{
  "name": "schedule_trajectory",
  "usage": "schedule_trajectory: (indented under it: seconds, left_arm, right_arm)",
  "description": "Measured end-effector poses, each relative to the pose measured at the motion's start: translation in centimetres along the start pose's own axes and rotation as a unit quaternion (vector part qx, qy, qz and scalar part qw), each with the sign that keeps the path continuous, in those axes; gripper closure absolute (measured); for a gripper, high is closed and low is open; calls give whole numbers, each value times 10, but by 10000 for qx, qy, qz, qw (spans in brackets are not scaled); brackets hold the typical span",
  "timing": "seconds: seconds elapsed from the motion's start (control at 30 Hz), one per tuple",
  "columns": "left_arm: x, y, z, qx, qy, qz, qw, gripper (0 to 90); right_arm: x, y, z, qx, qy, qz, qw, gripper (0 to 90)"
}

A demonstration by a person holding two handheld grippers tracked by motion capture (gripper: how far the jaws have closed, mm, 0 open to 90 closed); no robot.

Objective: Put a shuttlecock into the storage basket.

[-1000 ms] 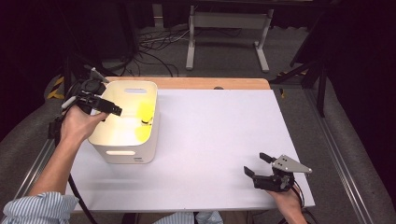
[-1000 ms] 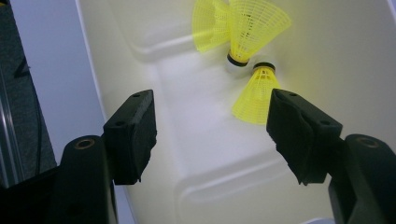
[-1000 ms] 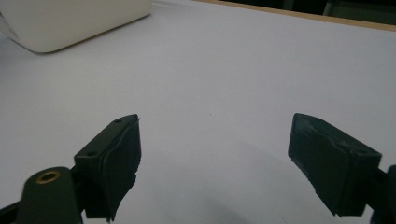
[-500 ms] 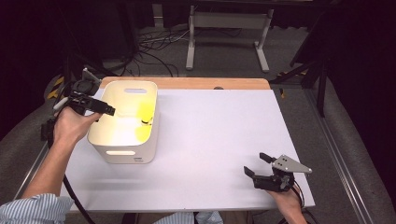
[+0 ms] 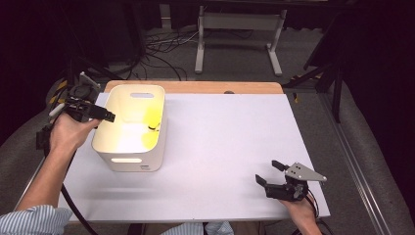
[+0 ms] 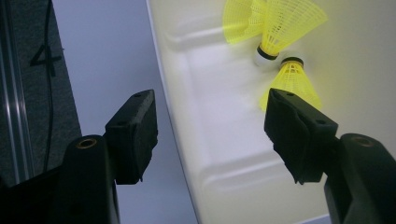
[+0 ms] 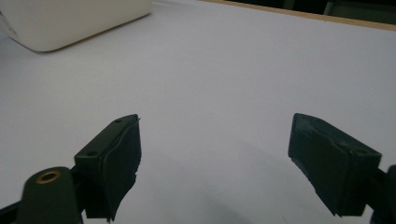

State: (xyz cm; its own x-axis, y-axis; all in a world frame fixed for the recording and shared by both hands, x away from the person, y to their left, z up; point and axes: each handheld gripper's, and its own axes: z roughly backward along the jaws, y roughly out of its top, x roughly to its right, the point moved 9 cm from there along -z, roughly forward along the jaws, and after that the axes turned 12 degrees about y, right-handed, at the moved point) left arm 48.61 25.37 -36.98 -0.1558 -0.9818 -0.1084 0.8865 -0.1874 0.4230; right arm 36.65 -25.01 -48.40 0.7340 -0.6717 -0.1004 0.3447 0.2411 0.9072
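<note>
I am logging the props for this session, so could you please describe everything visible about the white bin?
The white bin looks like smooth plastic, with rounded corners, an open top and a slot handle in its near and far walls. It stands upright at the table's left side. Yellow shuttlecocks lie inside. The left gripper straddles its left rim, jaws open, not pressing it.

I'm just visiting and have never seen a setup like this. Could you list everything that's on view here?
Bin: one, white, left part of the table.
Shuttlecocks: at least two, yellow, inside the bin by its right wall.
Table: one, white top with a wooden far edge.
Metal stand: one, pale grey, on the floor beyond the table.
Cables: several, black, on the floor behind the table.
Left gripper: one, black, jaws open, astride the bin's left rim.
Right gripper: one, black, jaws open, empty, near the table's front right corner.
</note>
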Motion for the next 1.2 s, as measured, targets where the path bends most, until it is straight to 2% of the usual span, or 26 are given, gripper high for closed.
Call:
schedule_trajectory:
  seconds: [0.57, 1.2]
  left_arm:
    - [-20, -7, -1, -11, 60, 259, 9996, 367]
    - [-32, -15, -7, -90, 70, 493, 9987, 378]
  right_arm:
    - [0, -1, -1, -34, 21, 40, 10000, 177]
    - [-1, -1, -1, -49, 31, 24, 10000, 177]
